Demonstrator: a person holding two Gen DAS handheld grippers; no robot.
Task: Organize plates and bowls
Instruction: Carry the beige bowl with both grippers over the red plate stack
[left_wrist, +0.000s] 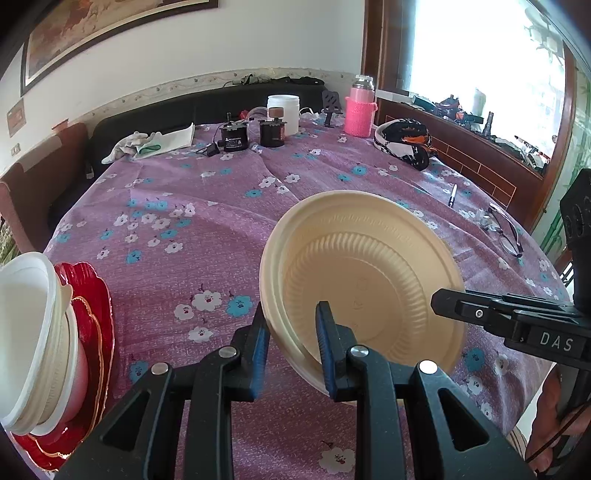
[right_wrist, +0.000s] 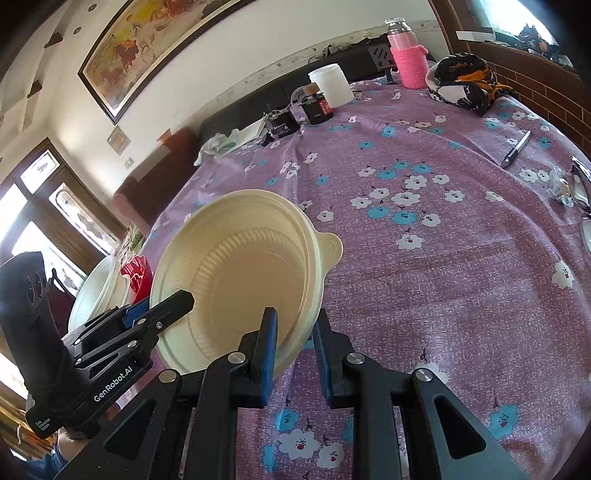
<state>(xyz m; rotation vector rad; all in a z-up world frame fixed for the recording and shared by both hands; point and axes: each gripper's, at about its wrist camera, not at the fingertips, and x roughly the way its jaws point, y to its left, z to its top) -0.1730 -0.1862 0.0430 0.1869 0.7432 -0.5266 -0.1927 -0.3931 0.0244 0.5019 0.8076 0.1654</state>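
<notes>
**Cream bowls held by both hand-held grippers**

Left wrist view: the left hand-held gripper (left_wrist: 291, 317) is clamped on the near rim of the tilted cream bowls (left_wrist: 364, 273), above the desk (left_wrist: 192, 206). White bowls (left_wrist: 33, 339) lie on red plates (left_wrist: 98, 295) at far left.

Right wrist view: the right hand-held gripper (right_wrist: 295, 325) is clamped on the cream bowls' (right_wrist: 243, 273) right rim.

A cream plastic bowl (left_wrist: 364, 275) with ribbed inner walls and a small tab handle on its rim is tilted steeply on edge above the purple flowered tablecloth, its open side facing the near side. At the table's near left edge, stacked white bowls (left_wrist: 31, 339) lean tilted on red gold-rimmed plates (left_wrist: 98, 295).
</notes>
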